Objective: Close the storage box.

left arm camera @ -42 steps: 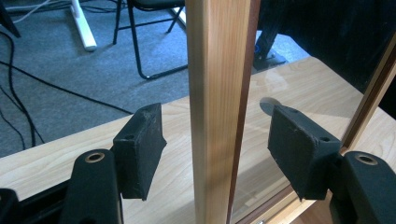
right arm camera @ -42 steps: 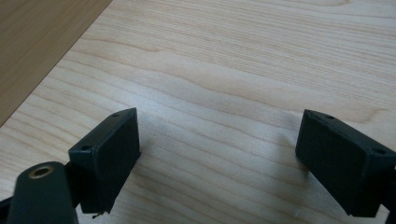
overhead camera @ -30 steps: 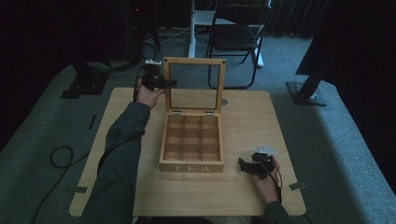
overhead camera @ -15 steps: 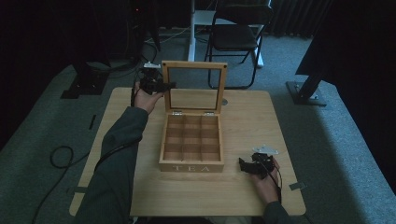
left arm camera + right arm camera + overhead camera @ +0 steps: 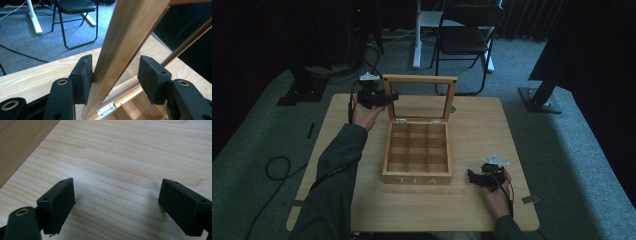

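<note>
A wooden tea box with empty compartments stands mid-table, its glass-paned lid raised nearly upright. My left gripper reaches the lid's left frame bar from the far left. In the left gripper view the gripper is open and straddles that bar; the left pad touches the wood and the right pad stands apart. My right gripper rests low over the table just right of the box's front corner. It is open with bare tabletop between its jaws, and the box's side lies to its left.
The light wooden table has free room on both sides of the box. A black folding chair stands beyond the far edge. Cables lie on the carpet at the left, and a dark stand base at the right.
The lid's top edge has dropped and widened in the high view, swinging toward the near side. The left hand has shifted with it. The right gripper has stayed put.
</note>
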Motion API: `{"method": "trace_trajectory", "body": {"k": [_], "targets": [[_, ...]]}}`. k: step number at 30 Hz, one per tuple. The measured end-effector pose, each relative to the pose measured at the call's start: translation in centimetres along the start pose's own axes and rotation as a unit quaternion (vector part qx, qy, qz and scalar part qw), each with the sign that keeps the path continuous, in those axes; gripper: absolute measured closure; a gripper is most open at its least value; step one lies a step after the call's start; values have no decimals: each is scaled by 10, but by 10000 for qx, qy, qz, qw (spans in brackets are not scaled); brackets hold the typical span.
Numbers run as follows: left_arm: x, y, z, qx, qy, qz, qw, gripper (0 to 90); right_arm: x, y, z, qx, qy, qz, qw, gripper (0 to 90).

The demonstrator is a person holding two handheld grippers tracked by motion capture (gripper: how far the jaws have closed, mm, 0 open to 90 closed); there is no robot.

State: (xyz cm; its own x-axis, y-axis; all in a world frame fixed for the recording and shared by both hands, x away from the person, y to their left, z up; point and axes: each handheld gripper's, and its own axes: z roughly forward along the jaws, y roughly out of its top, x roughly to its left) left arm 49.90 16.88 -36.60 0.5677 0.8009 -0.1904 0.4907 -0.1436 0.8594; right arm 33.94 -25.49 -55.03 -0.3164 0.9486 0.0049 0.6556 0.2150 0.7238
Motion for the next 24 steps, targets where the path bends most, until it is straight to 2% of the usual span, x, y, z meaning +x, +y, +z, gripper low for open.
{"method": "trace_trajectory", "body": {"k": [15,24], "targets": [[-22,-5,-25,-127,192,137,9996,438,0,0,0,1,0,-2,10000,132],[-27,-7,-37,-130,55,125,9998,421,0,0,0,2,0,-2,10000,133]]}}
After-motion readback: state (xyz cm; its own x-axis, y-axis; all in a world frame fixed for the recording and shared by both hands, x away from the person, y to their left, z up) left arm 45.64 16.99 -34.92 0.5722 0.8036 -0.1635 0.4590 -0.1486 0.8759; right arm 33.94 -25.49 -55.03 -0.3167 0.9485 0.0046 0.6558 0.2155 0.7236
